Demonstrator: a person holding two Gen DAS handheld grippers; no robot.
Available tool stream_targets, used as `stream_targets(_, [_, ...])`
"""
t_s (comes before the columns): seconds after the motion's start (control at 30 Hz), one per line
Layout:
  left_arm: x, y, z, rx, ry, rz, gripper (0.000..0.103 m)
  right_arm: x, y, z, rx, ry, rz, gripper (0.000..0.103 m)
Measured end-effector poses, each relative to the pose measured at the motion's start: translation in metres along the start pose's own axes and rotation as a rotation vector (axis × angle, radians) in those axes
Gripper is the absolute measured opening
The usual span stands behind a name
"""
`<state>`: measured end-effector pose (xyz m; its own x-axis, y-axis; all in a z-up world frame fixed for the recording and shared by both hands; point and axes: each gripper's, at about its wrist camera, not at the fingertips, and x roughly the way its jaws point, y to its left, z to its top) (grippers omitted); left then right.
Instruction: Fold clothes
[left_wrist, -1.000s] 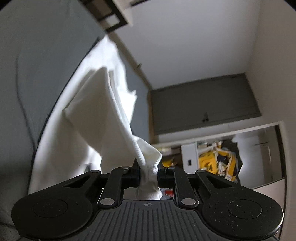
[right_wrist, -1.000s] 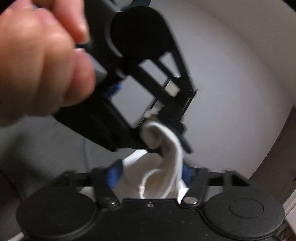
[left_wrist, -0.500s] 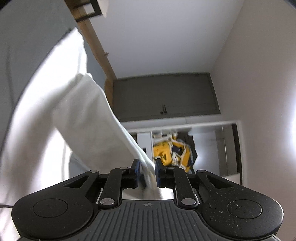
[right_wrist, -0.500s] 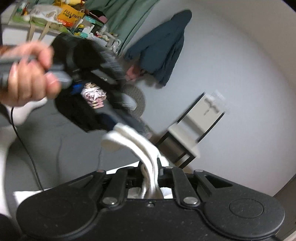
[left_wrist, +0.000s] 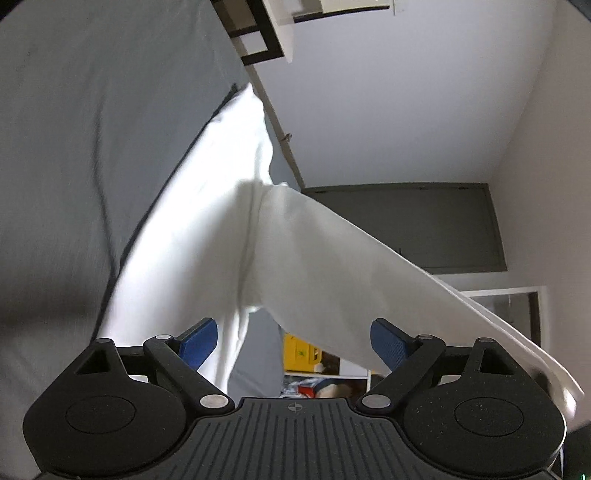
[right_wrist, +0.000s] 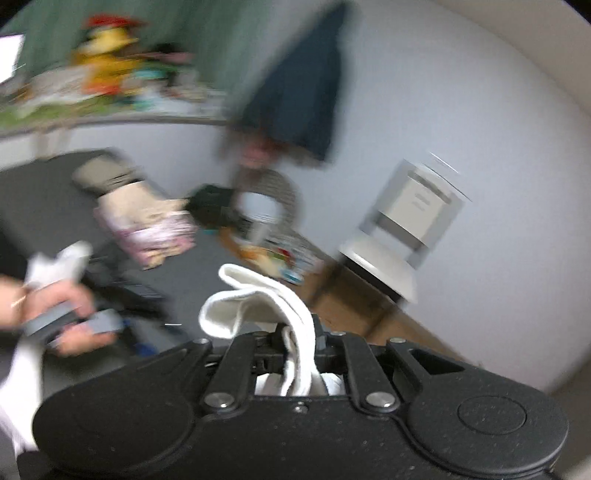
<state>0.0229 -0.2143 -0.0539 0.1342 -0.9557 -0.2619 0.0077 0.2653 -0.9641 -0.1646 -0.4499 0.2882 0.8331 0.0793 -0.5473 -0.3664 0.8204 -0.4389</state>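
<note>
Soft, dim indoor light fills both fisheye views, with edges bowed and corners vignetted black. The white garment (left_wrist: 207, 221) glares overexposed in the left wrist view — the right wrist view is heavily motion-blurred, its cluttered shelf (right_wrist: 110, 92) smeared.

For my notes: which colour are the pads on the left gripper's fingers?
Blue pads, clearest in the left wrist view.

Home bedroom (bed (left_wrist: 74, 155), hung jacket (right_wrist: 306, 88))

Black grippers, blue-padded fingers (left_wrist: 388, 341), possibly white sleeve (right_wrist: 22, 369)
</note>
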Motion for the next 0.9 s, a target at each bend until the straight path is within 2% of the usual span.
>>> stream_targets(0.07, [0.005,0.004,0.008,0.025,0.009,-0.011,0.09,0.006,0.029,-0.006,-0.082,0.002,0.127,0.01])
stream_targets(0.2, [0.006,0.023,0.023,0.048,0.013,-0.008,0.09,0.048,0.09,-0.041,-0.14,0.082,0.368,0.009])
stream_targets(0.33, [0.015,0.033,0.026,0.11,0.044,0.066,0.09,0.087,0.134,-0.09,-0.146,0.175,0.513,0.009])
stream_targets(0.4, [0.019,0.032,0.032,0.17,0.046,0.089,0.09,0.097,0.14,-0.103,-0.113,0.189,0.548,0.009])
stream_targets(0.5, [0.027,0.011,0.046,0.298,0.043,0.109,0.09,0.098,0.14,-0.115,-0.07,0.195,0.598,0.01])
stream_targets(0.57, [0.052,-0.014,0.069,0.421,0.063,0.134,0.09,0.089,0.136,-0.122,-0.047,0.193,0.624,0.01])
stream_targets(0.63, [0.078,-0.043,0.091,0.547,0.09,0.165,0.097,0.085,0.136,-0.133,-0.005,0.178,0.638,0.01])
stream_targets(0.7, [0.101,-0.062,0.117,0.616,0.119,0.184,0.1,0.082,0.13,-0.14,0.05,0.146,0.639,0.01])
stream_targets(0.8, [0.14,-0.088,0.148,0.742,0.126,0.293,0.1,0.085,0.126,-0.153,0.125,0.08,0.653,0.01])
stream_targets(0.9, [0.181,-0.104,0.168,0.92,0.132,0.427,0.1,0.091,0.125,-0.162,0.183,0.002,0.68,0.01])
